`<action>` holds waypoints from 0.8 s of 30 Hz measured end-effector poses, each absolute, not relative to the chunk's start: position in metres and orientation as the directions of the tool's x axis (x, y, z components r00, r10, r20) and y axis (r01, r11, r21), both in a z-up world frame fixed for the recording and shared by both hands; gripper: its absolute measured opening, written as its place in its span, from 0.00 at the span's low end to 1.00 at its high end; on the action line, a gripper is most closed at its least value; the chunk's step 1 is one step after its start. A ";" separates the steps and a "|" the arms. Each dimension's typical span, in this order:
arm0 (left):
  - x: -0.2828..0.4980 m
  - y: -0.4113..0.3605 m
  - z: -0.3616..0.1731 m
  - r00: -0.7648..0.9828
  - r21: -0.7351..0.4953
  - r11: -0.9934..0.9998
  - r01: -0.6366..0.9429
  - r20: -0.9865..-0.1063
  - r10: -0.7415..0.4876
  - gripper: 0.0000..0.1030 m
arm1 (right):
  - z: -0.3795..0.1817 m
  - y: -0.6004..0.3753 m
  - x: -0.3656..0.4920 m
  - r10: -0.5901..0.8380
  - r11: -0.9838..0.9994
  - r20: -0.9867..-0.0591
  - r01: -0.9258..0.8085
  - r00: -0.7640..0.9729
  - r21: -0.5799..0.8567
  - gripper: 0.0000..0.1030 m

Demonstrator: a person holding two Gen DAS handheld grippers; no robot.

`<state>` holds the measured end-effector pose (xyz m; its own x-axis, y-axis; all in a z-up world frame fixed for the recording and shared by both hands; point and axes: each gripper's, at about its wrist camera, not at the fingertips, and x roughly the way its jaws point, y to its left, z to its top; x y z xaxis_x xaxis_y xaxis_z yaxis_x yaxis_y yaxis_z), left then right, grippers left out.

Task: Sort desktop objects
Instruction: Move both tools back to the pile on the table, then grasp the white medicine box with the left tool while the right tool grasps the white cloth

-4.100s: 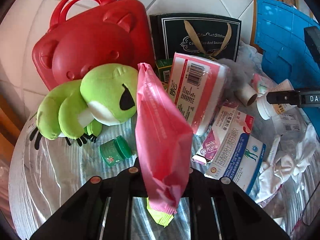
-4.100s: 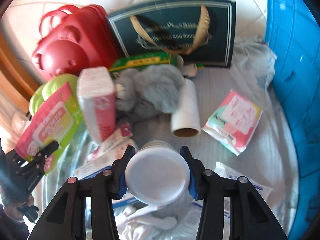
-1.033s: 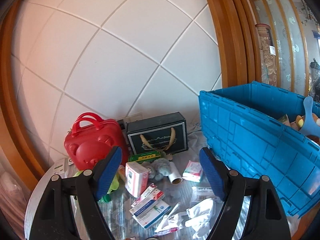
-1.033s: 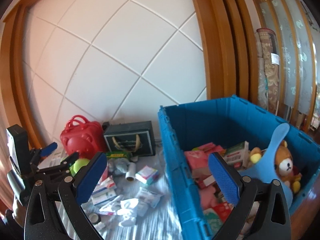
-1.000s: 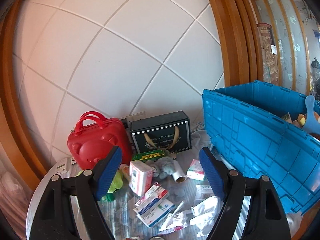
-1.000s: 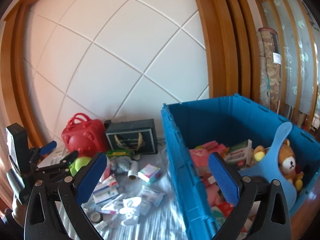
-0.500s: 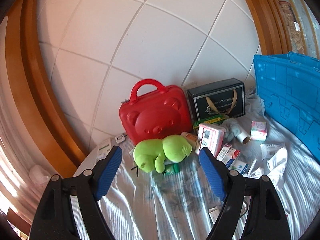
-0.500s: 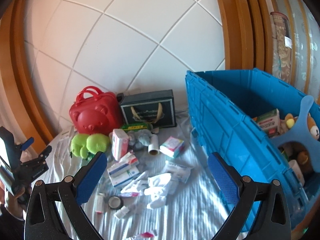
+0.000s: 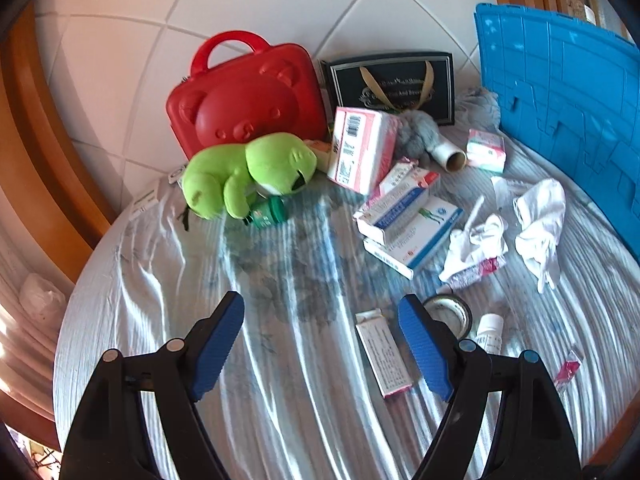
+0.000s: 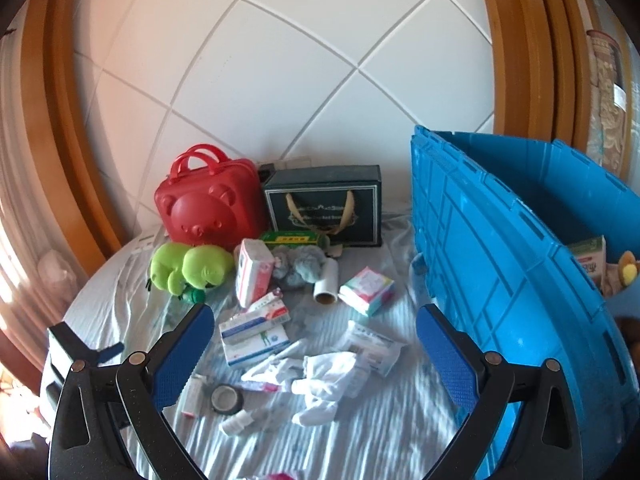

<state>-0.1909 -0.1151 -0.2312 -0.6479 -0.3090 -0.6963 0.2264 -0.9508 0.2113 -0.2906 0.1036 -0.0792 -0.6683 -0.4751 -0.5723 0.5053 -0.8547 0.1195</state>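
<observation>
Over the cloth-covered desk (image 9: 132, 280), both the left gripper (image 9: 320, 344) and right gripper (image 10: 308, 350) hang wide-jawed and empty (nothing between the pads), so a careless reach into the crowded medicine boxes (image 9: 408, 220) beside the blue crate (image 10: 500, 280) could snag neighbouring clutter.

Blue crate (image 10: 500, 248) cut off at right edge; box labels (image 9: 408, 216) too small to read.

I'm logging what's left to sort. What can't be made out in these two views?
- Blue crate contents: left wrist view shows only its outer wall; right wrist view's edge cuts most off.
- Small green jar: half under the frog plush.
- Medicine box print: too small.
</observation>
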 end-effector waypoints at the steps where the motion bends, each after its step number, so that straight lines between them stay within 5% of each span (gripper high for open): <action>1: -0.192 -0.112 -0.238 -0.641 0.207 -0.953 0.223 -0.705 -0.303 0.77 | -0.084 0.103 -0.294 -0.475 -0.852 -0.580 0.511 -0.662 0.114 1.00; 10: -0.211 -0.106 -0.287 -0.591 0.093 -0.977 0.190 -0.784 -0.189 0.77 | -0.161 0.091 -0.345 -0.429 -0.858 -0.716 0.496 -0.551 0.133 1.00; 18: -0.222 -0.116 -0.307 -0.552 0.083 -0.976 0.201 -0.814 -0.183 0.54 | -0.226 0.063 -0.380 -0.429 -0.838 -0.809 0.512 -0.402 0.189 1.00; 24: -0.222 -0.108 -0.316 -0.533 0.112 -0.981 0.161 -0.826 -0.182 0.53 | -0.251 0.059 -0.400 -0.430 -0.839 -0.836 0.492 -0.341 0.231 1.00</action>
